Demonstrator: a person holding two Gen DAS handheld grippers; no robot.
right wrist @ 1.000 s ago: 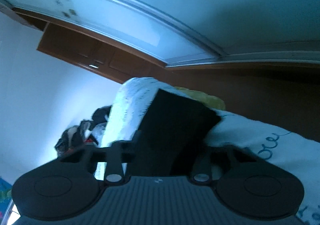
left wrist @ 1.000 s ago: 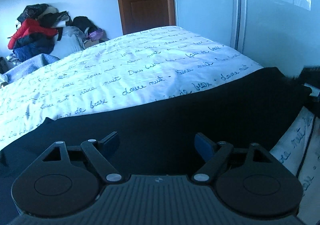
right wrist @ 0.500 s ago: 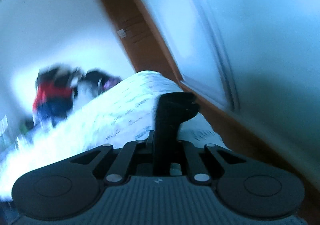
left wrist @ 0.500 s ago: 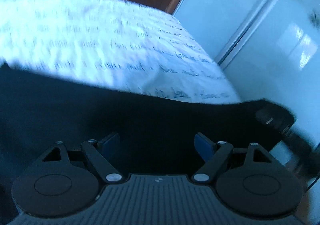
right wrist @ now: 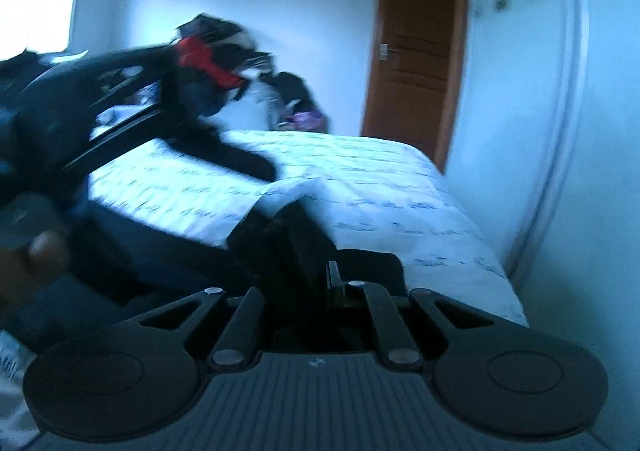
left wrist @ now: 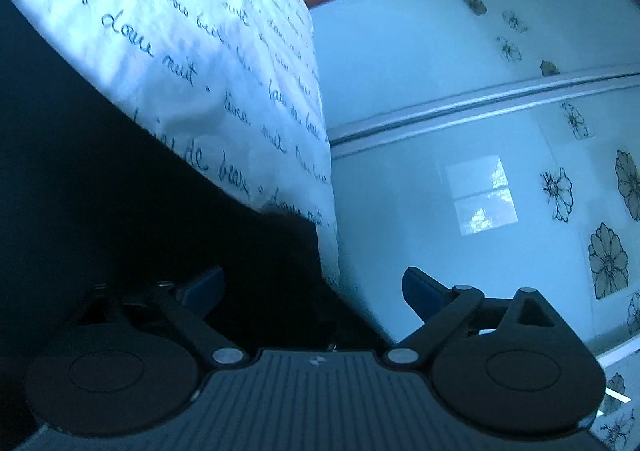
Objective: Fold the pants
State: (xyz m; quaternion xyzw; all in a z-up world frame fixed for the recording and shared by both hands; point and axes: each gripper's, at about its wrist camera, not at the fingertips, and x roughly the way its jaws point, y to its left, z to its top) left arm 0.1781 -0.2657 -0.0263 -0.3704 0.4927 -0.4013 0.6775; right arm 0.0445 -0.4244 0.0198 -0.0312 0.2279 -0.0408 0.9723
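Note:
The black pants (left wrist: 100,179) lie on a white bed sheet with blue handwriting (left wrist: 192,35). In the left wrist view my left gripper (left wrist: 312,287) is open, its blue-padded fingers wide apart, over the corner of the pants at the bed's edge. In the right wrist view my right gripper (right wrist: 316,291) is shut on a bunched fold of the black pants (right wrist: 288,243) and holds it up above the bed (right wrist: 380,179). The left gripper (right wrist: 80,107) shows blurred at the left of that view, over the black cloth.
A wardrobe with pale sliding doors and flower prints (left wrist: 500,131) stands close beside the bed. A brown door (right wrist: 416,51) is at the far wall. A pile of clothes (right wrist: 224,63) sits beyond the bed.
Both cameras swung sharply. The right gripper closed on a pants fold and lifted it. The left gripper stayed open and tilted toward the pants' corner at the wardrobe side.

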